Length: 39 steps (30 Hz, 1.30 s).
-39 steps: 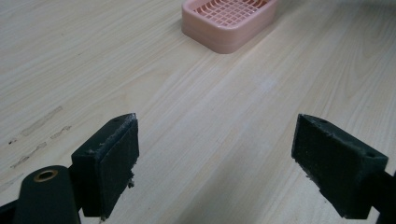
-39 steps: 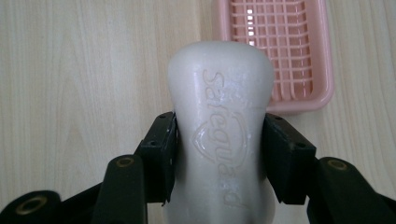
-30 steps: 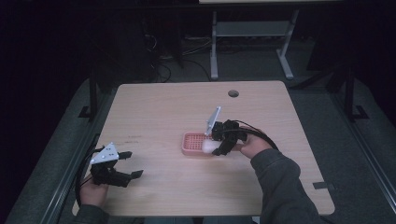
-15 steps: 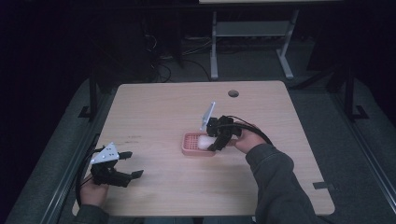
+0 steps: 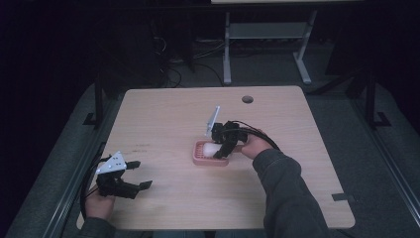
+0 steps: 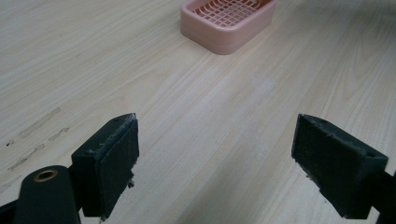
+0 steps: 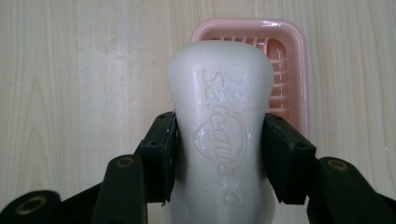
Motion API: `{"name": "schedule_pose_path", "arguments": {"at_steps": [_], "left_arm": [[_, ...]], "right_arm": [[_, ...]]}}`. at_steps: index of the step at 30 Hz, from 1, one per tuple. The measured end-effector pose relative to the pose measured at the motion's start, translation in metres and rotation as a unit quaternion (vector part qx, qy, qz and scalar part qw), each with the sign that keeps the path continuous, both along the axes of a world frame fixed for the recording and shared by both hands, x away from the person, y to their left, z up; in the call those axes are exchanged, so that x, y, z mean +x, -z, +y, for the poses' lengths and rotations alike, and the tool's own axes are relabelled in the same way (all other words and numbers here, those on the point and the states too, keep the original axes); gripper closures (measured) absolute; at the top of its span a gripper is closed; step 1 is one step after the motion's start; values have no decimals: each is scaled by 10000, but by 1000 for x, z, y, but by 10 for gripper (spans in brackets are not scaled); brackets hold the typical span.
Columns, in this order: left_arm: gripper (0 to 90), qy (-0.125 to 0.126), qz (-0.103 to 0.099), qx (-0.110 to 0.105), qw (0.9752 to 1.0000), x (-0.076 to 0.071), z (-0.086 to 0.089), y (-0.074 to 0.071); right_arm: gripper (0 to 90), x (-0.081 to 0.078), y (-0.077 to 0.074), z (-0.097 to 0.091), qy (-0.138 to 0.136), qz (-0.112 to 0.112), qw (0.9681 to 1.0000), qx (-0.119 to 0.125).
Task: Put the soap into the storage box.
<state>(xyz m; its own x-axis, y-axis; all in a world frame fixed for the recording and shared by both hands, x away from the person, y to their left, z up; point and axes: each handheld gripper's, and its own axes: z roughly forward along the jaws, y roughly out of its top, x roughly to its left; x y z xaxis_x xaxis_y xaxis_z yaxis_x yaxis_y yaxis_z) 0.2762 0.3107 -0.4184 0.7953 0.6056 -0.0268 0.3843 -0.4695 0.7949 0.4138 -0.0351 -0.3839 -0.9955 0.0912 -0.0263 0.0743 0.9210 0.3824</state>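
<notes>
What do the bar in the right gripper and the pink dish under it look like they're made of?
Bar: apparently solid soap, off-white with a waxy sheen, an embossed brand name and shield on its face. Pink dish: looks like moulded plastic, smooth and matte, with rounded corners and a slotted grid floor. It sits on a pale wood-grain table, likely laminate.

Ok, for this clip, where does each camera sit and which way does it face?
High view: above the person's side, facing forward and down on the table; both forearms, left gripper, right gripper show.
Left gripper view: rides the left gripper, looks low across the table between its open jaws toward the soap dish.
Right gripper view: rides the right gripper, looks down at the soap bar clamped in its jaws above the dish.
Shared: all three see the pink soap dish and the wooden table.
</notes>
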Motion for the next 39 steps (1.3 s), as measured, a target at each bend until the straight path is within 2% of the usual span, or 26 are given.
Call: {"name": "schedule_pose_path", "arguments": {"at_steps": [8, 19, 23, 39], "left_arm": [[148, -1, -7, -15, 10000, 0, 0, 0], [148, 11, -22, 39, 10000, 0, 1, 0], [148, -20, -8, -47, 10000, 0, 1, 0], [148, -26, -8, -54, 10000, 0, 1, 0]], "right_arm": [[485, 6, 2, 11, 14, -29, 10000, 7], [485, 14, 16, 19, 64, 85, 9999, -64], [485, 16, 20, 22, 100, 116, 9998, -88], [485, 23, 32, 23, 218, 220, 9995, -117]]}}
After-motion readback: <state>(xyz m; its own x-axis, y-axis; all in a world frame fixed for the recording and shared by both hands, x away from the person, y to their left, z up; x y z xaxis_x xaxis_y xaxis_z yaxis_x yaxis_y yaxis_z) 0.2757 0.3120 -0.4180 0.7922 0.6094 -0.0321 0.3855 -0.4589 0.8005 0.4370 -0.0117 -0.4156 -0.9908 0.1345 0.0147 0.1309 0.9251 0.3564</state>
